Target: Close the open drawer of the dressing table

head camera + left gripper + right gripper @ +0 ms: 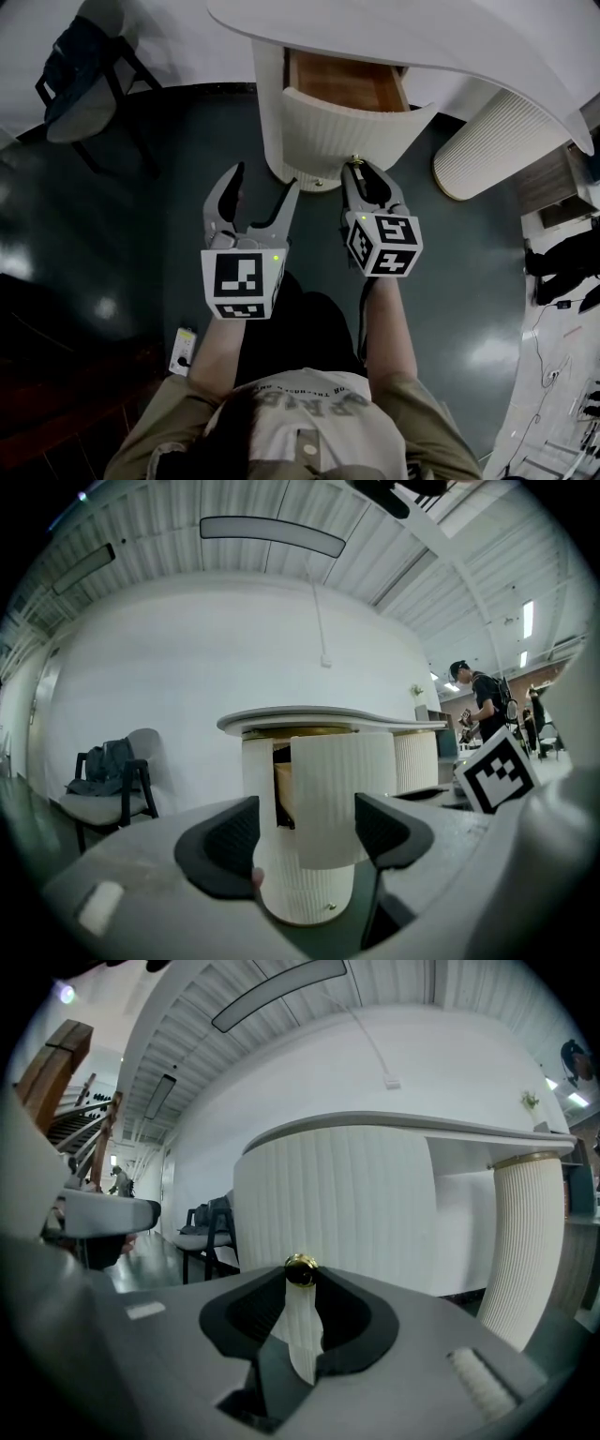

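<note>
Right tool (354,170) clamped on gold knob (300,1269), open drawer (347,127), wooden interior

Low in the middle of the frame the left gripper (307,836) is holding its two dark jaws wide apart, and past them the white drawer (342,789) is sticking out of the dressing table (309,718), while a chair (111,775) is sitting at the left and a person (483,700) is standing far off at the right.
</note>
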Available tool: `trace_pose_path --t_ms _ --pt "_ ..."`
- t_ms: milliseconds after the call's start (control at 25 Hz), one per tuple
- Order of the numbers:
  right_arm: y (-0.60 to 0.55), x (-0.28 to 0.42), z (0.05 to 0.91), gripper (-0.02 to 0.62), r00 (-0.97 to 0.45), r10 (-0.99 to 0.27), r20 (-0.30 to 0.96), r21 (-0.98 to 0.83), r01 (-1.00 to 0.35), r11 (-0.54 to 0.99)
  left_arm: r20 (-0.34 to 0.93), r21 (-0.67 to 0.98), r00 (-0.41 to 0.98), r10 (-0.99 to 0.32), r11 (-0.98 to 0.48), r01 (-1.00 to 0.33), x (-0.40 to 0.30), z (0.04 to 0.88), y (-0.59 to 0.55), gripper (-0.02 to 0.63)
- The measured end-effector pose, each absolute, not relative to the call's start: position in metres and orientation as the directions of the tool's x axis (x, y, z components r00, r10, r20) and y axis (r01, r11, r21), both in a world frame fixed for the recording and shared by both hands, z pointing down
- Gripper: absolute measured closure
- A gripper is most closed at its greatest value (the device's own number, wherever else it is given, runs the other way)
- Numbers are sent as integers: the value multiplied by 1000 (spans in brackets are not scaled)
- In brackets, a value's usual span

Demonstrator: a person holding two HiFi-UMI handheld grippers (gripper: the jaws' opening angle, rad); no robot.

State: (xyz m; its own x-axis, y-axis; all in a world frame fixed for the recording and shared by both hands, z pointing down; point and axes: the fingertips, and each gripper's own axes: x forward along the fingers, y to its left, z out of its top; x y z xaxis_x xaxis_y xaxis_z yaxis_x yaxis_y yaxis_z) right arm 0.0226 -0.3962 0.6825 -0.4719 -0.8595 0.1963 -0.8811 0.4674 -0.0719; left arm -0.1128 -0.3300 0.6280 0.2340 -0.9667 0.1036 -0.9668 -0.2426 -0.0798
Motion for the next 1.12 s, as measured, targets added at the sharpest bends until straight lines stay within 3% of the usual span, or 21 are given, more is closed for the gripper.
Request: trace_pose_path --t_ms 1120 --pt "-460 12 680 492 -460 -869 181 -71 -888 455 149 -61 238 -960 -250 -966 -114 660 -370 273"
